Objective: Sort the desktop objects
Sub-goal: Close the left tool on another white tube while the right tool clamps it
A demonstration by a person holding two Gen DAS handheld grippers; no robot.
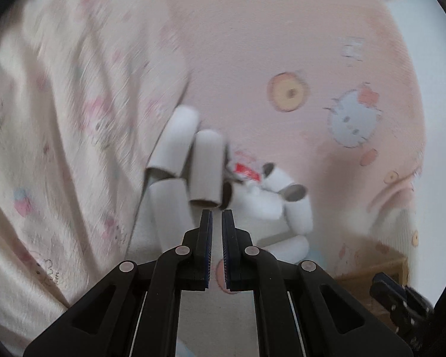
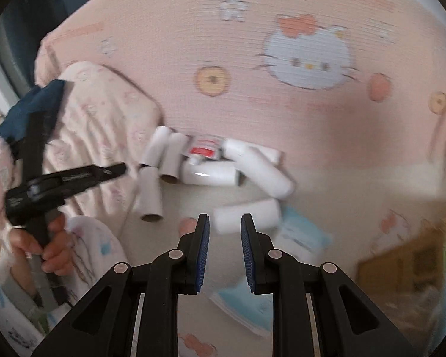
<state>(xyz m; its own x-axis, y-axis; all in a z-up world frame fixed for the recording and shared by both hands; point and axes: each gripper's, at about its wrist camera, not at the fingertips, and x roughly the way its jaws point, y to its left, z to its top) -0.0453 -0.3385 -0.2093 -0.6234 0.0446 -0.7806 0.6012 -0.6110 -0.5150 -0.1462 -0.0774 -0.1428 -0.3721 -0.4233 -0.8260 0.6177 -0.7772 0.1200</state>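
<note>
My two grippers hang over a heap of white paper tubes on the pink cartoon-cat cloth.

My left gripper (image 1: 217, 212) has its black jaws nearly together, clenched on nothing; my right gripper (image 2: 225, 217) shows a gap between its blue ribbed pads, as closed as it goes and empty. The smooth hollow tubes (image 2: 211, 169) lie jumbled at twelve o'clock of both, a red-and-white tube (image 2: 205, 148) among them. Rumpled patterned fabric (image 1: 59, 119) crowds nine o'clock. A pale blue packet (image 2: 303, 232) lies at two o'clock; the bare woven cloth (image 2: 252, 29) beyond is open.
</note>
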